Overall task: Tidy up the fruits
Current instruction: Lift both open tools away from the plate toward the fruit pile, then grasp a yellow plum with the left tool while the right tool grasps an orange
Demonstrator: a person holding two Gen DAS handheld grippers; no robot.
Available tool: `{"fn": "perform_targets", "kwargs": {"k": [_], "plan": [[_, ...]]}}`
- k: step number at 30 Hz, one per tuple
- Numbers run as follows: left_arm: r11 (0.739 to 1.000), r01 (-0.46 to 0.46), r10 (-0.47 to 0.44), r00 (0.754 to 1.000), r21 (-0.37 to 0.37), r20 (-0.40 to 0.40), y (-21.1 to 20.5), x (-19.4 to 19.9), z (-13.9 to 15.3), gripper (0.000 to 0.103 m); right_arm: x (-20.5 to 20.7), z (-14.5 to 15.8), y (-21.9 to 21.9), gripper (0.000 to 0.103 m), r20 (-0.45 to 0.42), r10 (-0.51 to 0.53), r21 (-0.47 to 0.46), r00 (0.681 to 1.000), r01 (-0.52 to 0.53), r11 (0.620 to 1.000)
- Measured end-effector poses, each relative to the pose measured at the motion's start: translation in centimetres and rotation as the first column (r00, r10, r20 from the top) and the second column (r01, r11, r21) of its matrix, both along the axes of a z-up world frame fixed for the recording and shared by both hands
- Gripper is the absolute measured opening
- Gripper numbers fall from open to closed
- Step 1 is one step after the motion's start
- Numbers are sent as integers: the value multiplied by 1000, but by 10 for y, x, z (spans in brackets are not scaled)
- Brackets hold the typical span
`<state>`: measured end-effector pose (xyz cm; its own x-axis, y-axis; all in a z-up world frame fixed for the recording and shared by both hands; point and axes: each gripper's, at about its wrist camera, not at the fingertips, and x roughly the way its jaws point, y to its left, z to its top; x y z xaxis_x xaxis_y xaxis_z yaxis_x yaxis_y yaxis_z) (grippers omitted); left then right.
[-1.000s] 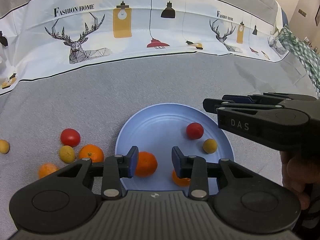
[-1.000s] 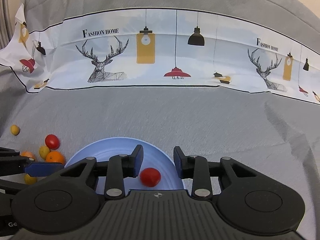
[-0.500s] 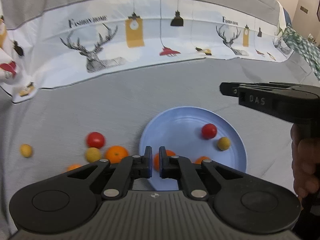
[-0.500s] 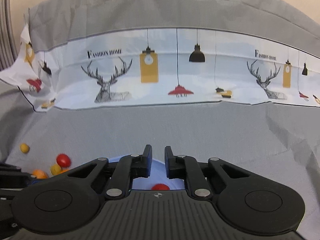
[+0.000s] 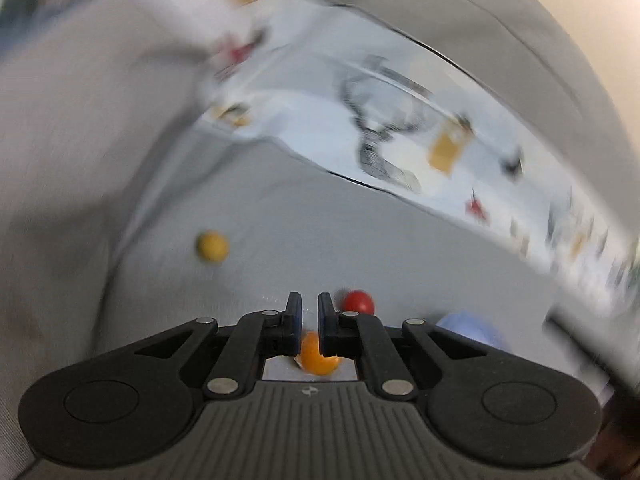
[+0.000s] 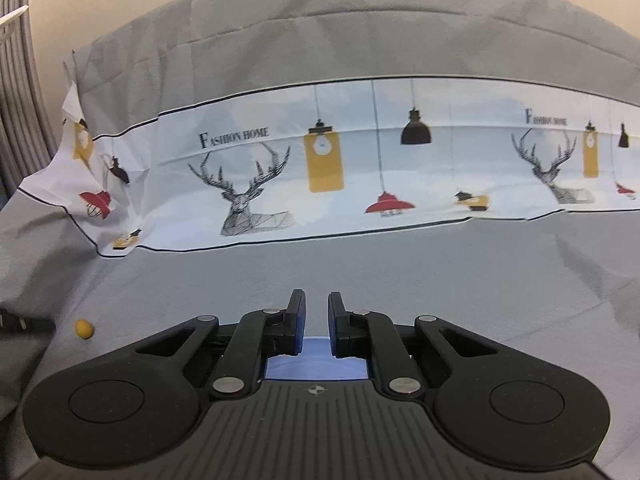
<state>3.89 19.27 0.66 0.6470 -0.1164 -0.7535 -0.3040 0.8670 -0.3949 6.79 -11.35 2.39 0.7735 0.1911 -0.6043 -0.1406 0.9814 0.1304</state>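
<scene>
Left wrist view is motion-blurred and shows fruit that the right wrist view hides: an orange fruit (image 5: 318, 356) directly behind the left tongs (image 5: 310, 320), a red fruit (image 5: 359, 301) just right of the fingertips, and a sliver of the blue plate (image 5: 468, 326) farther right. Both views show a small yellow fruit (image 5: 212, 245) (image 6: 84, 328) lying alone on the grey counter (image 6: 360, 272), well left of the plate (image 6: 316, 364).

Right wrist view is sharp; only a strip of the plate appears under the right tongs (image 6: 317, 322), with the printed deer cloth (image 6: 320, 168) behind.

Orange fruit: round, glossy, partly covered by the finger pads; contact with them cannot be told. Left tongs: narrow gap. Right tongs: narrow gap, nothing between the fingers.

Compared with half a second ago, the left camera has swung left, off the plate; the red fruit under the right tongs is no longer visible.
</scene>
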Motion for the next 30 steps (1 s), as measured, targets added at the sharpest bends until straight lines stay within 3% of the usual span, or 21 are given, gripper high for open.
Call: {"fn": "perform_targets", "kwargs": {"k": [9,16,20,23,26,30], "plan": [[983,-153,141,983,-98,-114,30,3,-19,8,5,-18,54,13,-102,205,9,974,-205,979],[957,-257,239,962,-134,-133,46,3,-27,9,5,-36,101,15,-161,313,-33,936,-322,946],[952,-272,252,956,-139,-147,49,7,-30,10,5,-51,128,42,-200,377,-126,904,-406,905],[942,-319,305,943,-104,-129,55,6,-26,12,6,-61,146,46,-209,411,-211,887,-452,867],[933,-349,336,933,-91,-128,61,7,-27,15,11,-73,155,50,-248,426,-231,870,-480,846],[943,-324,313,941,-75,-128,59,16,-28,26,14,-82,164,57,-263,427,-308,865,-494,813]]}}
